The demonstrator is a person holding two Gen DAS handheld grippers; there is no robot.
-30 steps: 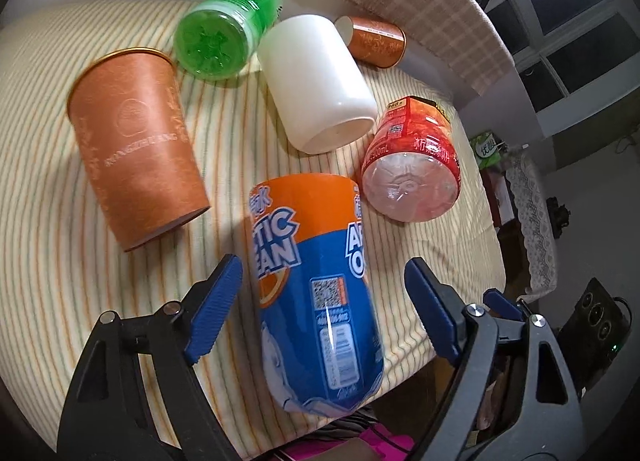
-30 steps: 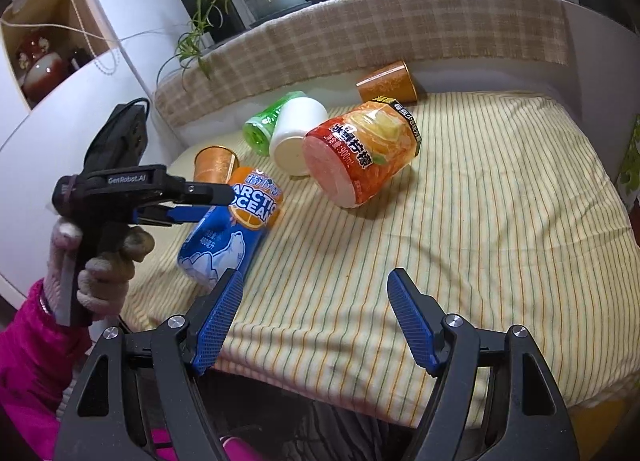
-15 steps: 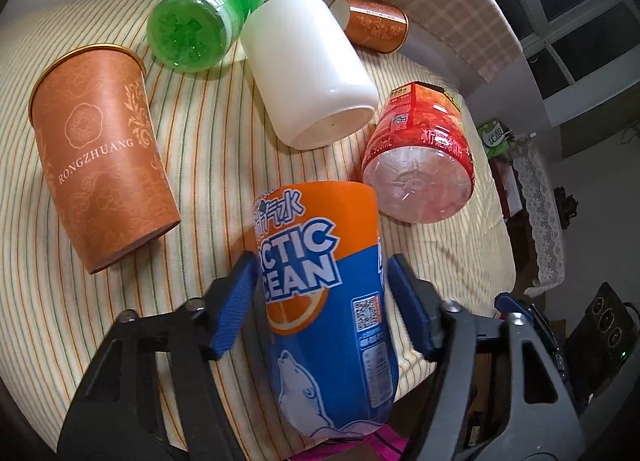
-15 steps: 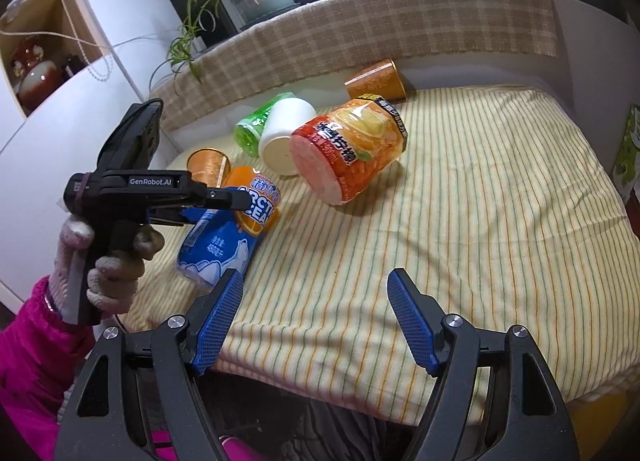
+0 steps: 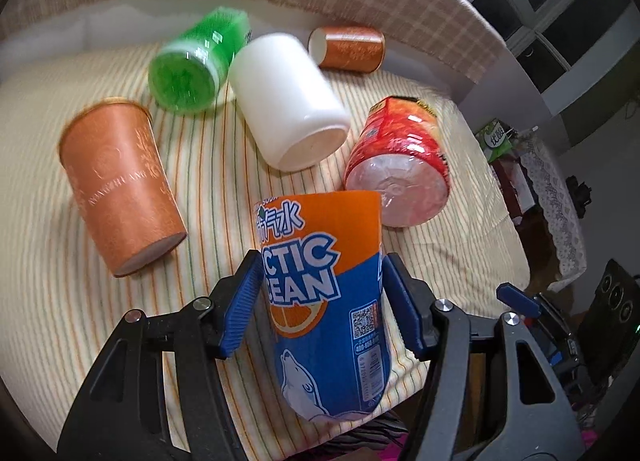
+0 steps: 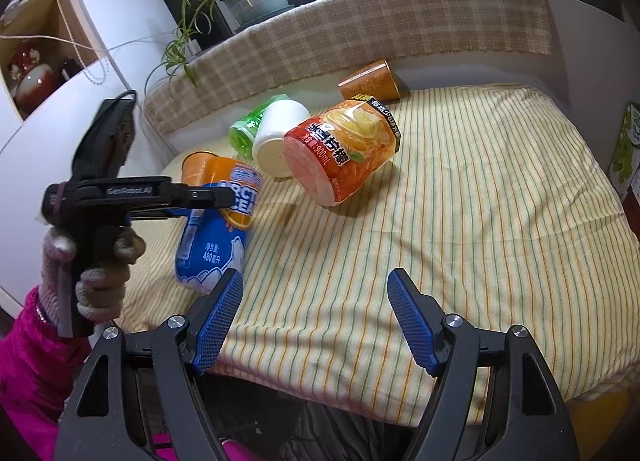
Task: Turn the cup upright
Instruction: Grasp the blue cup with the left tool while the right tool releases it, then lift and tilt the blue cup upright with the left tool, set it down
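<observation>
A blue and orange "Arctic Ocean" cup (image 5: 328, 309) lies tilted near the front left edge of the striped table; it also shows in the right wrist view (image 6: 218, 233). My left gripper (image 5: 320, 301) is shut on its middle, both blue pads touching its sides. In the right wrist view the left gripper (image 6: 224, 197) holds the cup with its bottom end raised off the cloth. My right gripper (image 6: 314, 313) is open and empty over the table's front edge.
Other cups lie on their sides on the striped cloth (image 5: 208, 189): an orange paper cup (image 5: 120, 185), a green cup (image 5: 196, 65), a white cup (image 5: 288, 101), a red-orange cup (image 5: 400, 165) and a small brown cup (image 5: 348, 49). A checked backrest (image 6: 380, 29) borders the far side.
My left gripper moved forward around the blue and orange cup and closed on it. The cup has tilted up from lying flat. My right gripper has stayed still and open.
</observation>
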